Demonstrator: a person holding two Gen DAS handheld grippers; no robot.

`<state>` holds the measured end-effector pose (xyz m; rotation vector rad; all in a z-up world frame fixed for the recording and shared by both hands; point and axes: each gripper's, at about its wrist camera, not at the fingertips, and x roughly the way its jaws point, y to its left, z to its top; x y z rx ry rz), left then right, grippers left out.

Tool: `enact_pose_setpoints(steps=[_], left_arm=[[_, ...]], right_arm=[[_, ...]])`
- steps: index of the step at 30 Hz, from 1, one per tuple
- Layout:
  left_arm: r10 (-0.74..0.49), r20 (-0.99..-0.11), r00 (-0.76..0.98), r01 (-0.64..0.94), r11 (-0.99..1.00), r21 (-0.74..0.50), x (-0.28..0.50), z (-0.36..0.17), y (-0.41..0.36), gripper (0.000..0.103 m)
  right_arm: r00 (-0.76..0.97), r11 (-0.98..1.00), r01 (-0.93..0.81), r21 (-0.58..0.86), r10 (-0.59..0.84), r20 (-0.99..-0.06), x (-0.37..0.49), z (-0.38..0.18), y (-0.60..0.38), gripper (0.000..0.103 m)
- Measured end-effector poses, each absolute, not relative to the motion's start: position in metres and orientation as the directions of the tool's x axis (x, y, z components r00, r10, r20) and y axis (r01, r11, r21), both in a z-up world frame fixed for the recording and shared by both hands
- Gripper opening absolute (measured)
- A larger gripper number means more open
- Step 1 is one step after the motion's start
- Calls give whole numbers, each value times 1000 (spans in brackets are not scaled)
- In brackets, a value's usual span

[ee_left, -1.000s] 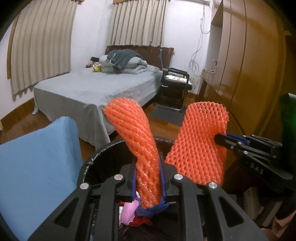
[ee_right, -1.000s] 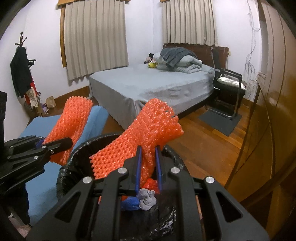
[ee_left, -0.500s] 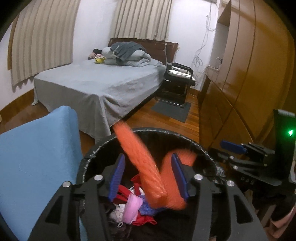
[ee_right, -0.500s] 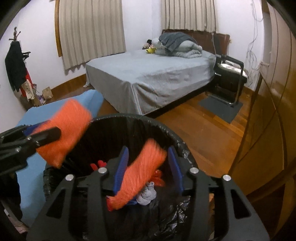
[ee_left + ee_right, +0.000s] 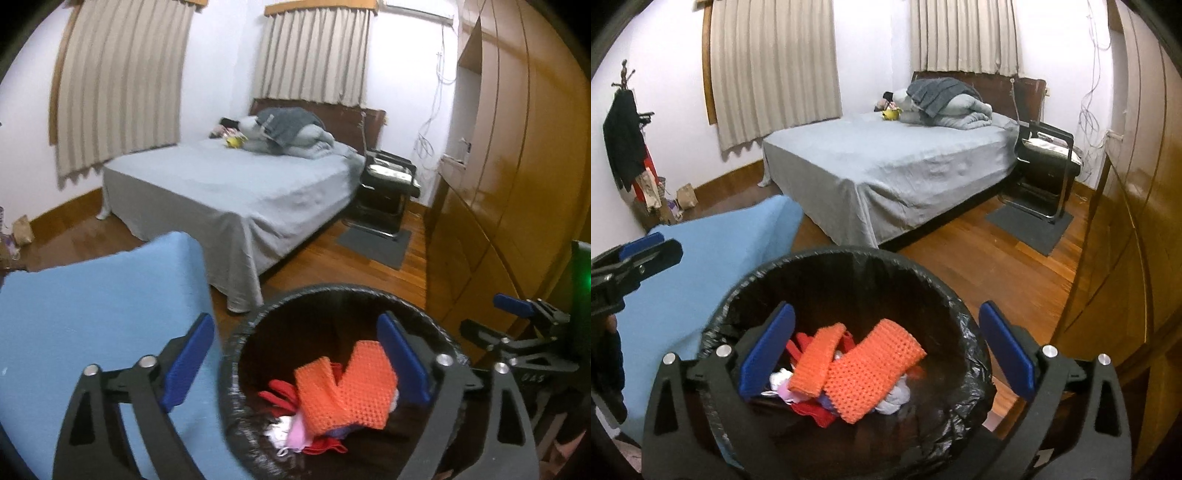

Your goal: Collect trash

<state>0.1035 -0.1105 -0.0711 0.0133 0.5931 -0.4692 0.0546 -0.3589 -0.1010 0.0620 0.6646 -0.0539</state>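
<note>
Two orange foam nets [image 5: 871, 373] lie loose on top of other scraps inside the round bin with a black liner [image 5: 849, 254]. My right gripper [image 5: 886, 352] hangs over the bin mouth, its jaws opening wide, the blue pads [image 5: 768, 354] touching nothing. In the left wrist view the same nets [image 5: 351, 384] rest in the bin [image 5: 332, 290]. My left gripper [image 5: 295, 360] straddles the bin's left rim, jaws opening too, with nothing gripped. Each gripper shows in the other's view: the right gripper [image 5: 517, 332] at the right edge, the left gripper [image 5: 639, 254] at the left edge.
A blue padded surface [image 5: 92, 314] stands just left of the bin. Beyond it is a bed with a grey sheet [image 5: 229, 195], a black chair [image 5: 388, 184] on a grey mat, and a wooden wardrobe [image 5: 517, 166] along the right. A coat rack [image 5: 624, 140] stands far left.
Both grippers went from shut on an orange foam net to wide open. The nets fell and now lie in the bin. The left gripper shifted left over the rim.
</note>
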Motion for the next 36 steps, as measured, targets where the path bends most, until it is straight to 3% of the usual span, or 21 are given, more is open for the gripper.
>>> enact_pose_setpoints(steps=[11,36], left_arm=[[-332,-556,762,340,936,-93,70,-55,-73,97],[-296,-518,803,304,950,-72,12,-29,-50,97]], right_arm=[[810,995,54,89,9,-586,29,-61,-332,98],[824,996,-11,88,59,-564,-11,-31,-283,98]])
